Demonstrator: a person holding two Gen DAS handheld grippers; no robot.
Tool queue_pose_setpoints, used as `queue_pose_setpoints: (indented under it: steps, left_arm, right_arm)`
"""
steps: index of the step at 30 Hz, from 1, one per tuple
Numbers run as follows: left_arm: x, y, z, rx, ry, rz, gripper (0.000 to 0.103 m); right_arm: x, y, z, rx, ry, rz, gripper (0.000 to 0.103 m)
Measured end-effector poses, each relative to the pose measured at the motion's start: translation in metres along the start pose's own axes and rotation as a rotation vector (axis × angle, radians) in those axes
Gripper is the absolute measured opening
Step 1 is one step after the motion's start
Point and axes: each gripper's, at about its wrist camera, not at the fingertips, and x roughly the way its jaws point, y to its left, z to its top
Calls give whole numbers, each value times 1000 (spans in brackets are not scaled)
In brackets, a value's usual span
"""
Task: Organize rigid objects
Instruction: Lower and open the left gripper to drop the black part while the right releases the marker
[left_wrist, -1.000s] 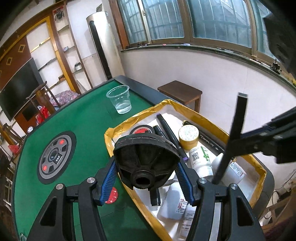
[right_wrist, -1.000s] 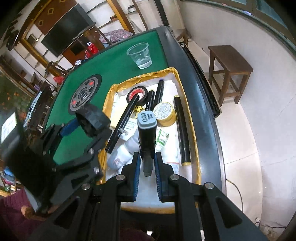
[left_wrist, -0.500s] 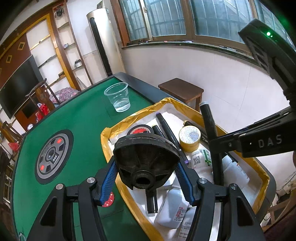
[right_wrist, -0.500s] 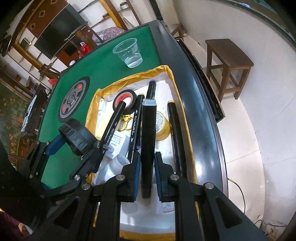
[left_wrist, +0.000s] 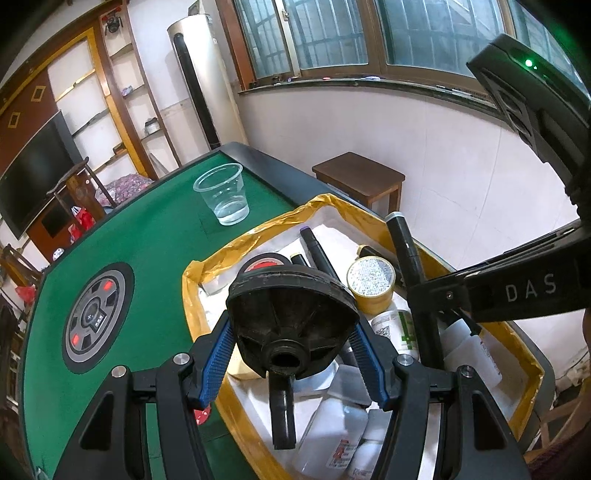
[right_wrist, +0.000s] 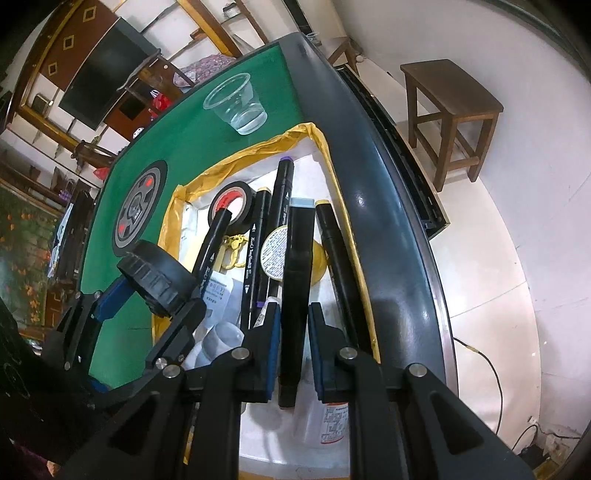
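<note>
**Two grippers, each with something held, over the yellow-edged tray**

The left gripper (left_wrist: 293, 354) has its two blue pads pressed on the sides of a round black ribbed wheel part (left_wrist: 291, 314). The wheel part has a hole in the middle, and it hides much of the tray behind it. From the right wrist view the same wheel part (right_wrist: 157, 284) sits to the left, above the tray's left edge.

The right gripper (right_wrist: 293, 343) is closed tight on a black marker with a pale cap (right_wrist: 295, 280). The marker points away along the fingers, over the tray. Its lower end sticks out below the pads. In the left wrist view this marker (left_wrist: 406, 254) stands tilted, and the right gripper's arm cuts across it.

The tray (right_wrist: 177, 206) is white inside with crinkly yellow edges. It sits on the green table (left_wrist: 147, 243), near the dark rim. In it lie more black markers (right_wrist: 279, 206), a black tape roll with a red middle (right_wrist: 231, 201), a round yellow tin (left_wrist: 371, 278) and white bottles (left_wrist: 332, 432). The bottles are partly under the grippers, and their labels are too small to read. A small yellow thing (right_wrist: 232, 251) lies between the markers; I cannot tell what it is.

A clear plastic cup (left_wrist: 221, 195) stands on the table beyond the tray, apart from it.
</note>
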Motion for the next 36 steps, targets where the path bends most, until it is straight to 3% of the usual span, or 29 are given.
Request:
queue_pose_setpoints:
  steps: [36]
  left_arm:
    - [11, -4, 1, 22, 8, -18, 65]
  right_arm:
    - [8, -3, 8, 8, -5, -22, 15]
